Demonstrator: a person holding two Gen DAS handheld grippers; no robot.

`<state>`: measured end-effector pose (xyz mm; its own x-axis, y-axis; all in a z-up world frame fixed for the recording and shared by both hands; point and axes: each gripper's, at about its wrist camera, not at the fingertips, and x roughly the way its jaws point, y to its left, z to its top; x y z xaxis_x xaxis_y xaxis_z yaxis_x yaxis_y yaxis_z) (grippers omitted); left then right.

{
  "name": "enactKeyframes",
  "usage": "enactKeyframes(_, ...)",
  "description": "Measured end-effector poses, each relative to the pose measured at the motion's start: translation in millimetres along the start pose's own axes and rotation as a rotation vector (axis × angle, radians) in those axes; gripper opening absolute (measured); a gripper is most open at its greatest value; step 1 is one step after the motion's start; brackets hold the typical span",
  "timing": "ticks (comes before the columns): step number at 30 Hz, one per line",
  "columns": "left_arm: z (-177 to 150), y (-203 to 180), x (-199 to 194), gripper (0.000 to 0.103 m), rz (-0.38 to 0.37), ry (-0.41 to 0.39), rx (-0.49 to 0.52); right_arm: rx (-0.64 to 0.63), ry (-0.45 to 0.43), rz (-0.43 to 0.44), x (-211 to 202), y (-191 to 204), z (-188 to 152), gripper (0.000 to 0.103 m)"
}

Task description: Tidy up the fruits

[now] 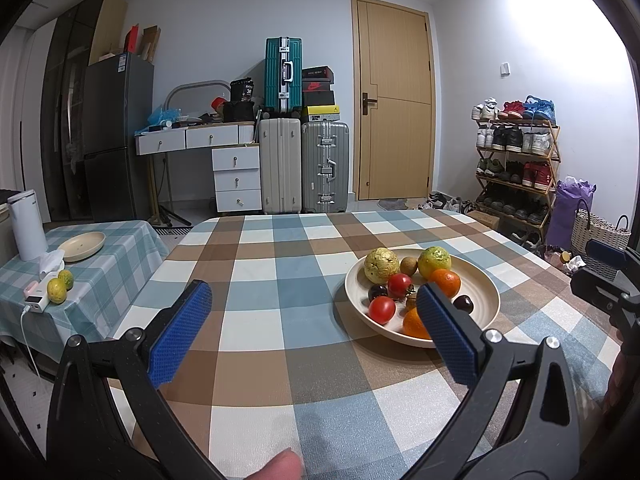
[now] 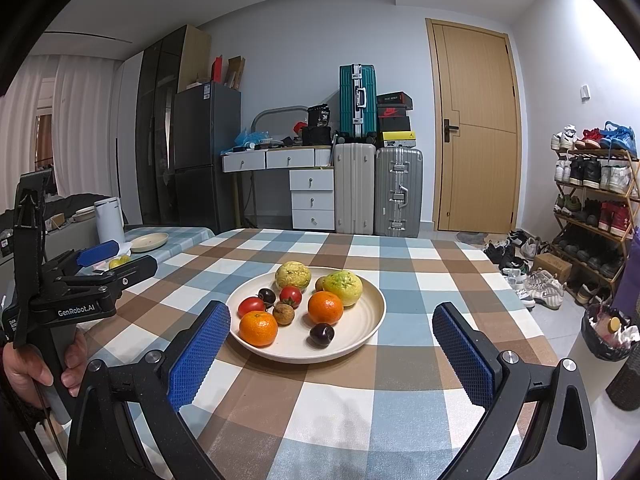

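A cream plate [image 2: 372,312] [image 1: 486,292] on the checked tablecloth holds several fruits: two oranges [image 2: 325,307], red tomatoes [image 2: 251,305], two yellow-green guavas [image 2: 293,275], dark plums [image 2: 321,335] and small brown fruits [image 2: 283,314]. My right gripper [image 2: 332,320] is open and empty, just short of the plate's near rim. My left gripper [image 1: 314,300] is open and empty, left of the plate, its right finger in front of an orange [image 1: 414,325]. An empty cream plate [image 1: 82,246] and two yellow-green fruits [image 1: 57,290] sit on the small side table at left.
The side table also carries a white kettle [image 1: 26,224], tissue and a power bank [image 1: 36,304]. Behind the table stand suitcases [image 1: 324,166], a drawer desk, a fridge and a door. A shoe rack [image 1: 516,160] and baskets are at right.
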<state>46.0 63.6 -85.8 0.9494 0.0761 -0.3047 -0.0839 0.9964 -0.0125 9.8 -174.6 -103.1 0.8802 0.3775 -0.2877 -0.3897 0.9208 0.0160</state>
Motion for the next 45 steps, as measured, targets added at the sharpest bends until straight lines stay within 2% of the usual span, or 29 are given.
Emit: enactKeyframes(45, -0.1, -0.2, -0.2, 0.102, 0.001, 0.000, 0.000, -0.001, -0.001, -0.001, 0.0, -0.2, -0.5, 0.103)
